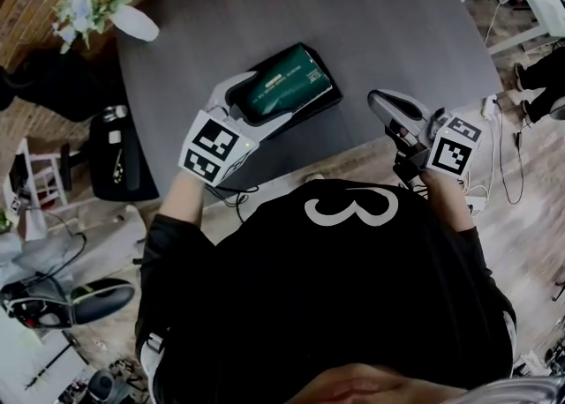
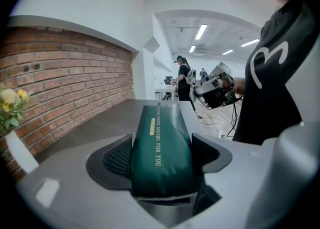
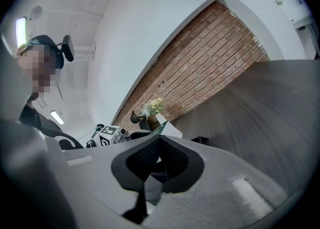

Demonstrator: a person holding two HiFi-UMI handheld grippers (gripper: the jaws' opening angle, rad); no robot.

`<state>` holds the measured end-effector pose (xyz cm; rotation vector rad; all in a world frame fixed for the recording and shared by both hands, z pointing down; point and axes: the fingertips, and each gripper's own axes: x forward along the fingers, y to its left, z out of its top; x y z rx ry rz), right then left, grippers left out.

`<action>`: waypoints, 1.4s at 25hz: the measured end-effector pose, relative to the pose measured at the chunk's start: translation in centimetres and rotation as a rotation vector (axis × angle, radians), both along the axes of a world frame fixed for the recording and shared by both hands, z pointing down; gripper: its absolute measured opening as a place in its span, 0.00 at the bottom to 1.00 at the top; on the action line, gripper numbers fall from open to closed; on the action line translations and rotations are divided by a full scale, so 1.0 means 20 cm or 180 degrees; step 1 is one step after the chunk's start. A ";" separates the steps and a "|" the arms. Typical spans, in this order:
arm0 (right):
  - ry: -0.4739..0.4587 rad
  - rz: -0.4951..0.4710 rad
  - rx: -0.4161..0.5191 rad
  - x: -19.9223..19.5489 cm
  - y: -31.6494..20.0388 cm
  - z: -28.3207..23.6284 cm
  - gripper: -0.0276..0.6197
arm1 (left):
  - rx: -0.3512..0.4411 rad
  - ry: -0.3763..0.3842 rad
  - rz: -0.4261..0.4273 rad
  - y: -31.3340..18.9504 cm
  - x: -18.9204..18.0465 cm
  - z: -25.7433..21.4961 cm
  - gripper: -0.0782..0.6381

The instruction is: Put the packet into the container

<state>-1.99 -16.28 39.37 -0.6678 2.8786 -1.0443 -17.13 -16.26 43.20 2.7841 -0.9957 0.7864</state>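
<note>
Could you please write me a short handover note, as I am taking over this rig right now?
Left gripper: fingers closed on one end of the green packet.
Right gripper: shut, empty, off to the right of the container.
Things: the packet lies over the black container on the grey table; I cannot tell whether it already rests inside.
Done: packet gripped and at the container.
Left: settle it in, open the fingers, draw the left gripper back.
</note>
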 end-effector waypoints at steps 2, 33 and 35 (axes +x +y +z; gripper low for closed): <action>0.0019 0.0036 -0.0022 0.01 0.00 0.02 0.05 | -0.0040 -0.0076 0.0103 -0.01 0.01 0.06 0.66; 0.0068 0.0247 -0.0183 0.09 -0.01 0.14 0.05 | -0.0415 -0.0692 0.0446 -0.15 0.07 0.52 0.68; 0.0070 0.0230 -0.0203 0.09 0.00 0.15 0.05 | -0.0410 -0.0690 0.0442 -0.16 0.07 0.52 0.68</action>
